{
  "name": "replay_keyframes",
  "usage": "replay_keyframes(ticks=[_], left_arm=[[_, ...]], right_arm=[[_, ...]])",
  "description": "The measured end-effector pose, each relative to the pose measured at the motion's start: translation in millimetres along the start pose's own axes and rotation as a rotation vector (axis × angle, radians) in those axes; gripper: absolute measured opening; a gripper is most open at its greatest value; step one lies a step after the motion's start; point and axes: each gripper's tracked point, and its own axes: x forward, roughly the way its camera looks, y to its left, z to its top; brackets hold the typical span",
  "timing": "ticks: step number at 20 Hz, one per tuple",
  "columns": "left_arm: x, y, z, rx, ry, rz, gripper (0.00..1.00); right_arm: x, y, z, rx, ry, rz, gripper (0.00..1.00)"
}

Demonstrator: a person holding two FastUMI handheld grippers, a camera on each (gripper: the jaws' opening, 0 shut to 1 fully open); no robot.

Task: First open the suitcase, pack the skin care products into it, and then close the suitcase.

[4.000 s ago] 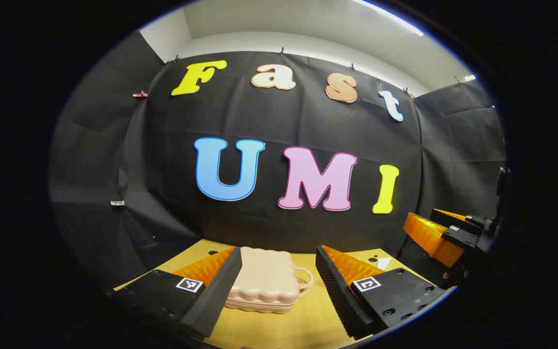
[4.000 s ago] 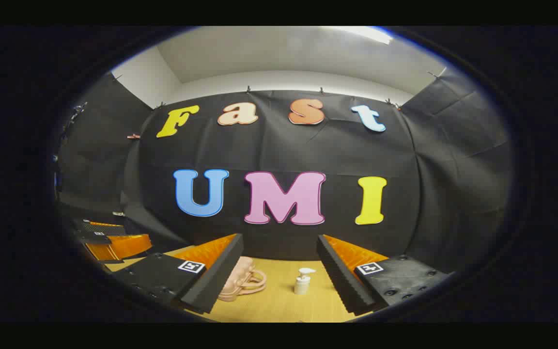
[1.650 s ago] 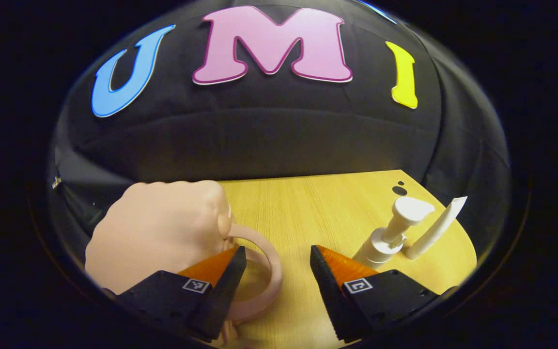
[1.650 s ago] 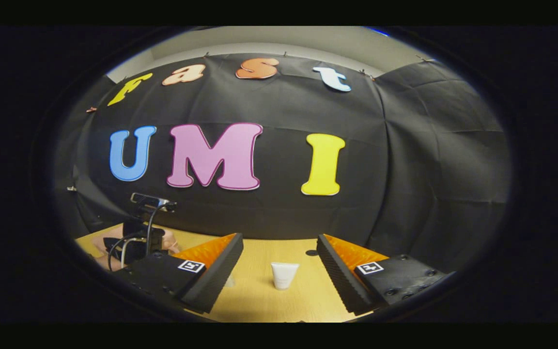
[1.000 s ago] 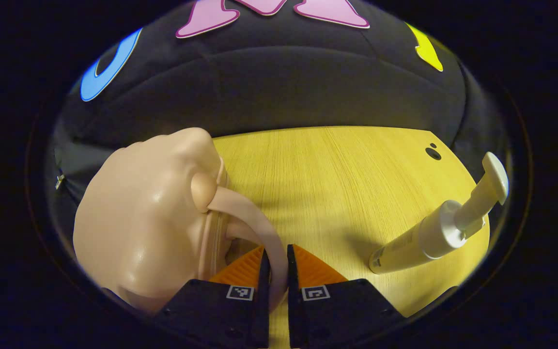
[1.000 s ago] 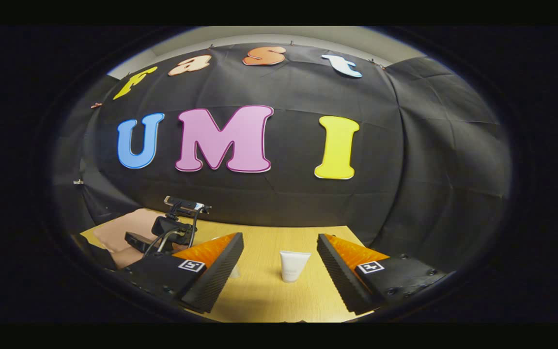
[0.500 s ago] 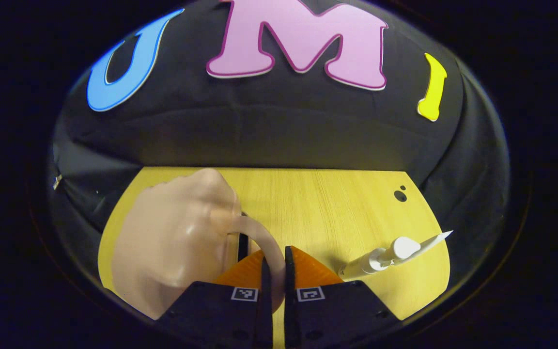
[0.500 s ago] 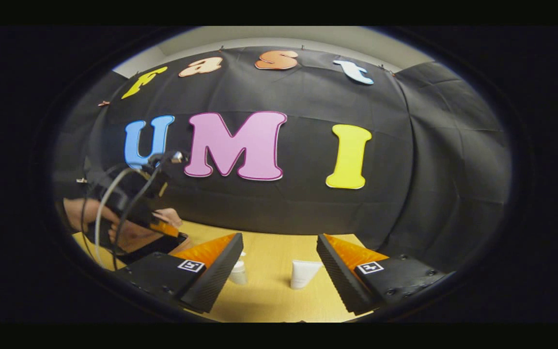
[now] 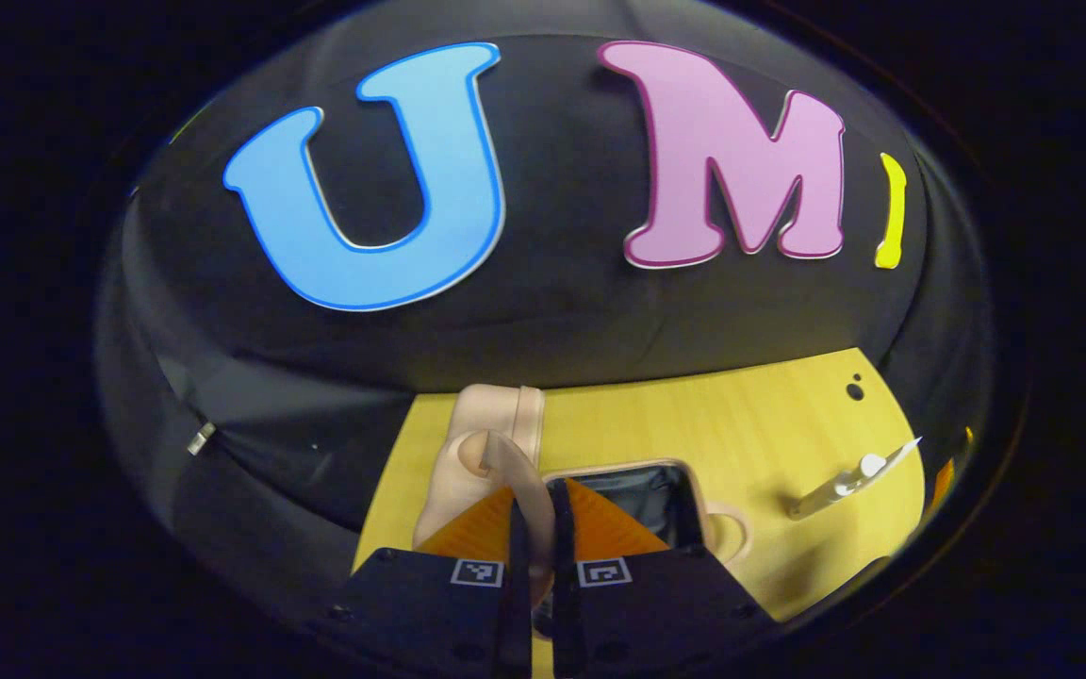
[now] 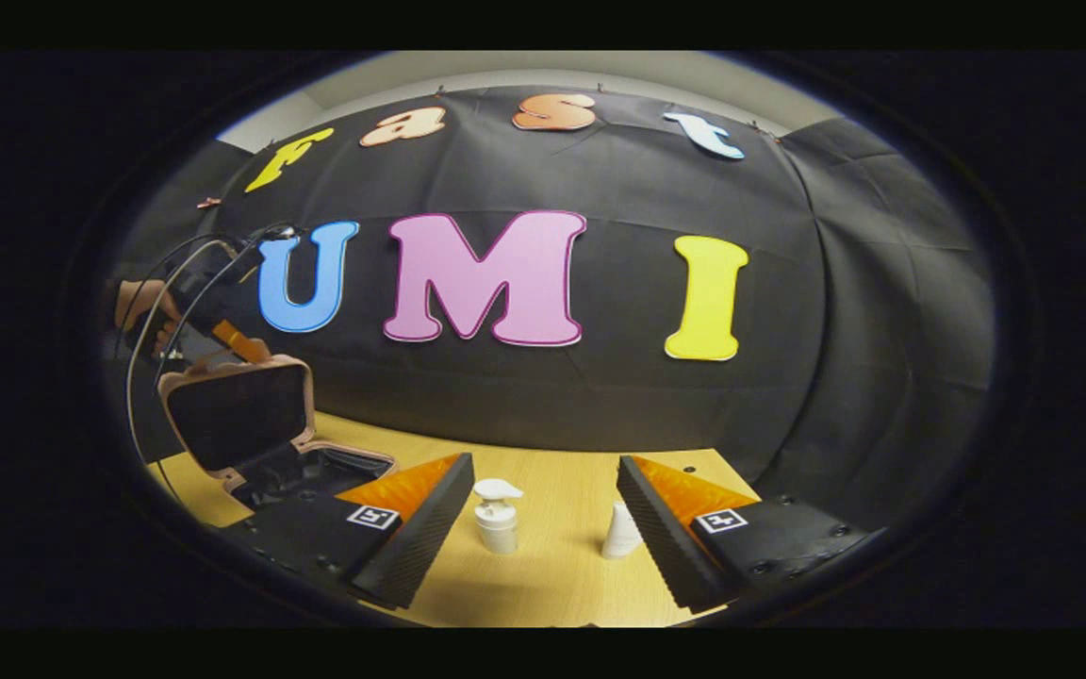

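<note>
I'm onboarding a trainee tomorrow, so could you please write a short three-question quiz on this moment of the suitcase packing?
1. True or false: the pale pink hard-shell suitcase is open.
2. What is the left claw shut on?
A. the suitcase's pink loop handle
B. the white pump bottle
C. the white squeeze tube
3. Fill in: the pump bottle and tube stand on the ____ wooden table, ahead of the open right claw.

Key: 1 true; 2 A; 3 yellow.

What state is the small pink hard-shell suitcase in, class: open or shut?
Open. The small pink hard-shell suitcase has its lid raised, exposing the dark lining; the left gripper pinches the lid's handle.
</note>
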Motion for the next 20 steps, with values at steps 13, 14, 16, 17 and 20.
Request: replay_keyframes(ticks=[13, 14, 16, 17, 20], left_arm=[[159, 231, -117, 0.069, 0.012, 0.202, 0.12], [174, 237, -135, 0.052, 0.038, 0.193, 0.12], [202, 238, -168, 0.027, 0.102, 0.167, 0.12], [211, 235, -181, 0.005, 0.12, 0.154, 0.12], [225, 234, -202, -0.056, 0.124, 0.149, 0.12]], right_arm=[[-3, 8, -3, -0.164, 0.032, -0.123, 0.97], [-2, 10, -7, -0.167, 0.035, -0.128, 0.97], [-1, 18, -19, -0.177, 0.062, -0.132, 0.96], [-2, 21, -27, -0.181, 0.083, -0.134, 0.96], [-7, 26, -39, -0.167, 0.115, -0.153, 0.97]])
